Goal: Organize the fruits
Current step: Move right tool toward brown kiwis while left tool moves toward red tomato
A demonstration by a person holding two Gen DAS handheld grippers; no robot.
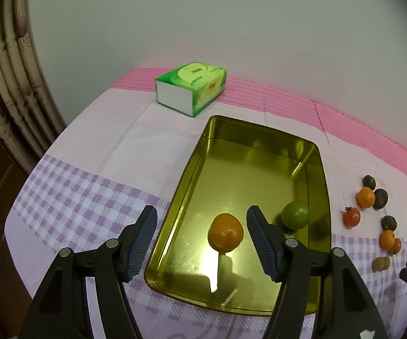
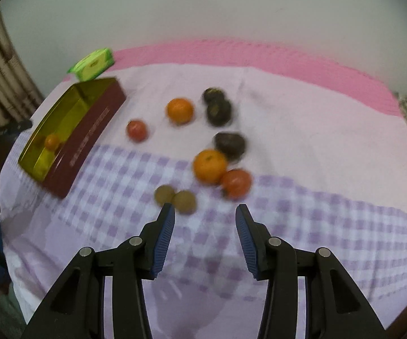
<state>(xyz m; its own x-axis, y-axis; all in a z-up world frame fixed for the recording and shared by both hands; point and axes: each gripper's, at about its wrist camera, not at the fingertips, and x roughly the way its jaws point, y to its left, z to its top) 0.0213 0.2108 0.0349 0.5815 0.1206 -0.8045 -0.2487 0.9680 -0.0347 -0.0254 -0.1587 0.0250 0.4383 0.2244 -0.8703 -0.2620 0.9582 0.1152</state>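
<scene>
The gold tray lies on the checked tablecloth, its inner surface reflective, its outer wall dark red in the right wrist view. Two fruits rest inside it at the near end: an orange and, just to its right, a green lime. The two are close but apart.

The left gripper hangs over the near end of the tray. Its fingers stand partly open with nothing held; the orange shows in the gap between them, below the pads and untouched.

The remaining fruits lie loose on the cloth to the right of the tray. Far group: an orange fruit, two dark fruits touching each other, and a small red fruit to the left. Near group: a third dark fruit, a larger orange fruit touching a red fruit, and two small brown fruits side by side. This view is motion-blurred, so the dark fruits' kind cannot be told.

The right gripper is above the cloth just near of the loose fruits. Its fingers are partly open and empty; the left fingertip overlaps the brown pair in the picture, though contact appears unlikely.

A green tissue box sits beyond the far end of the tray, near the pink border and the wall
</scene>
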